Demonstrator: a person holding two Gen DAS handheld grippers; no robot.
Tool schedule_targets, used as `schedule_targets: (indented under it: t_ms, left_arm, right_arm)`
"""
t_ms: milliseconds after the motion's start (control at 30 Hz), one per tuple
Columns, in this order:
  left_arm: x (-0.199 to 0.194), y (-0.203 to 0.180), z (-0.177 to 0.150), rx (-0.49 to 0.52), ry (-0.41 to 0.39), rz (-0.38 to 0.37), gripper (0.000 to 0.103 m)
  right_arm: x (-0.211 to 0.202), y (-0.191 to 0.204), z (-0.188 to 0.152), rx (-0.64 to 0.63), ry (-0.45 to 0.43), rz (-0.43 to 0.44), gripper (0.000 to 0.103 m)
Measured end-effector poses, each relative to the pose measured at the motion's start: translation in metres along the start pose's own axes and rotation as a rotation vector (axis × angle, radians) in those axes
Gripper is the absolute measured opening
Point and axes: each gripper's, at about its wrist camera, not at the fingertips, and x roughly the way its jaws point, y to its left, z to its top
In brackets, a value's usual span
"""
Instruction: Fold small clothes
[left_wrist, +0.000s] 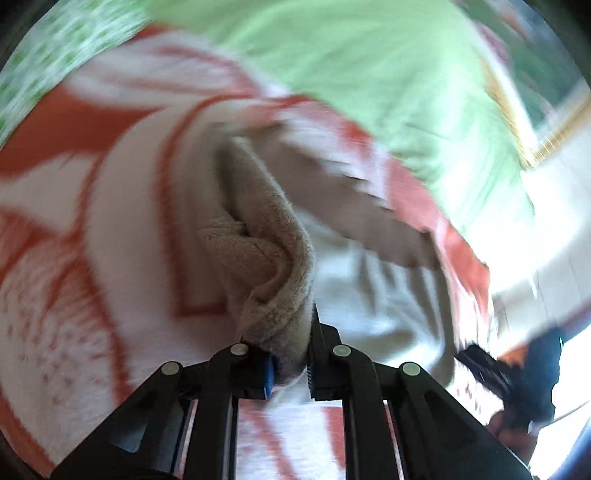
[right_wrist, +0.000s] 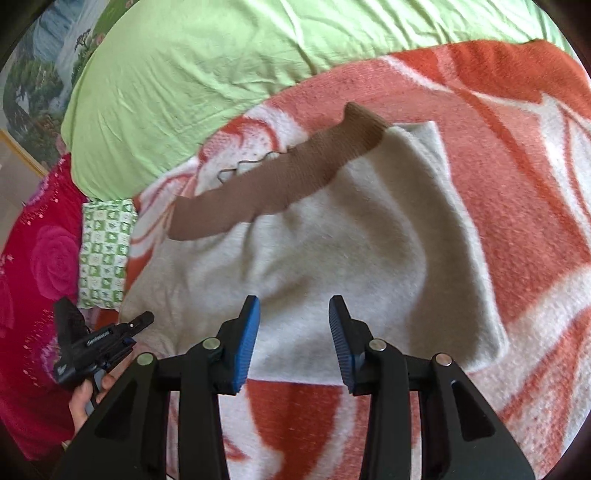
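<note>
A small cream fleece garment (right_wrist: 332, 240) with a brown ribbed band (right_wrist: 280, 177) lies on the orange and white blanket (right_wrist: 498, 184). My right gripper (right_wrist: 293, 332) is open, its blue pads just above the garment's near edge. My left gripper (left_wrist: 291, 354) is shut on a bunched edge of the garment (left_wrist: 273, 273) and lifts it; this view is blurred by motion. The brown band (left_wrist: 351, 206) shows beyond it. The left gripper's body (right_wrist: 96, 343) shows at the left in the right wrist view, at the garment's left corner.
A light green quilt (right_wrist: 192, 74) lies behind the blanket. A green checked pillow (right_wrist: 105, 254) and a red rose-patterned cover (right_wrist: 33, 277) are at the left. A wall mural (right_wrist: 33, 74) is at the far left.
</note>
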Motion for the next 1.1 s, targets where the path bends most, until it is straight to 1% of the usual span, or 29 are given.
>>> schedule_targets:
  t_ms: [67,133,200,267,333,367,400,433,467,500,533,600,633,667,767,800,867,900,933,967,1000,1033,1100]
  left_arm:
    - [0.008,-0.028,-0.004,0.077,0.015,-0.034,0.011]
    - [0.018,-0.041,-0.010,0.123,0.042,-0.039,0.011]
    - [0.033,-0.047,-0.017,0.136,0.081,-0.035,0.011]
    - [0.045,-0.046,-0.024,0.134,0.106,-0.032,0.011]
    - [0.049,-0.041,-0.027,0.125,0.111,-0.032,0.011]
    - [0.049,-0.039,-0.027,0.117,0.111,-0.034,0.011]
    - [0.049,-0.038,-0.028,0.112,0.111,-0.035,0.011]
    - [0.050,-0.037,-0.027,0.107,0.112,-0.037,0.011]
    - [0.051,-0.037,-0.026,0.102,0.113,-0.037,0.011]
    - [0.052,-0.036,-0.025,0.099,0.112,-0.037,0.011]
    - [0.052,-0.034,-0.024,0.097,0.111,-0.035,0.011]
    - [0.054,-0.035,-0.024,0.098,0.110,-0.030,0.011]
    - [0.054,-0.036,-0.022,0.098,0.109,-0.028,0.011]
    - [0.056,-0.037,-0.022,0.100,0.109,-0.024,0.011]
    - [0.055,-0.039,-0.025,0.113,0.107,-0.012,0.011]
    - [0.052,-0.041,-0.029,0.122,0.108,-0.007,0.011]
    - [0.052,-0.047,-0.030,0.137,0.109,0.004,0.011]
    - [0.051,-0.051,-0.032,0.145,0.108,0.008,0.011]
    - [0.050,-0.055,-0.032,0.154,0.105,0.013,0.011]
    - [0.049,-0.057,-0.032,0.160,0.104,0.015,0.011]
    - [0.048,-0.059,-0.031,0.163,0.106,0.008,0.011]
    - [0.046,-0.061,-0.031,0.164,0.108,0.002,0.011]
    - [0.043,-0.066,-0.030,0.164,0.115,-0.027,0.011]
  right_arm:
    - [0.011,0.006,0.009,-0.017,0.022,0.012,0.040]
    - [0.022,0.010,0.020,-0.026,0.042,0.040,0.040]
    - [0.033,0.014,0.031,-0.026,0.058,0.076,0.040]
    - [0.048,0.019,0.043,-0.035,0.082,0.101,0.041]
    - [0.067,0.027,0.055,-0.040,0.117,0.142,0.046]
    - [0.074,0.030,0.059,-0.043,0.133,0.165,0.052]
    - [0.087,0.037,0.064,-0.049,0.162,0.203,0.063]
    - [0.101,0.046,0.069,-0.060,0.200,0.244,0.070]
    - [0.114,0.054,0.073,-0.070,0.229,0.277,0.079]
    - [0.124,0.062,0.076,-0.076,0.252,0.304,0.082]
    - [0.141,0.073,0.080,-0.083,0.296,0.350,0.082]
    - [0.161,0.093,0.085,-0.103,0.352,0.383,0.082]
    - [0.171,0.109,0.088,-0.134,0.373,0.403,0.083]
    - [0.178,0.123,0.089,-0.171,0.395,0.419,0.085]
    - [0.198,0.159,0.091,-0.267,0.427,0.395,0.087]
    - [0.206,0.171,0.092,-0.300,0.439,0.374,0.087]
    - [0.218,0.188,0.095,-0.362,0.432,0.280,0.086]
    - [0.222,0.190,0.097,-0.374,0.426,0.247,0.078]
    - [0.227,0.193,0.097,-0.380,0.431,0.216,0.064]
    - [0.230,0.192,0.100,-0.378,0.446,0.205,0.034]
    - [0.231,0.190,0.103,-0.374,0.442,0.184,0.023]
    - [0.224,0.188,0.104,-0.384,0.419,0.175,0.022]
    - [0.207,0.180,0.111,-0.383,0.379,0.196,0.019]
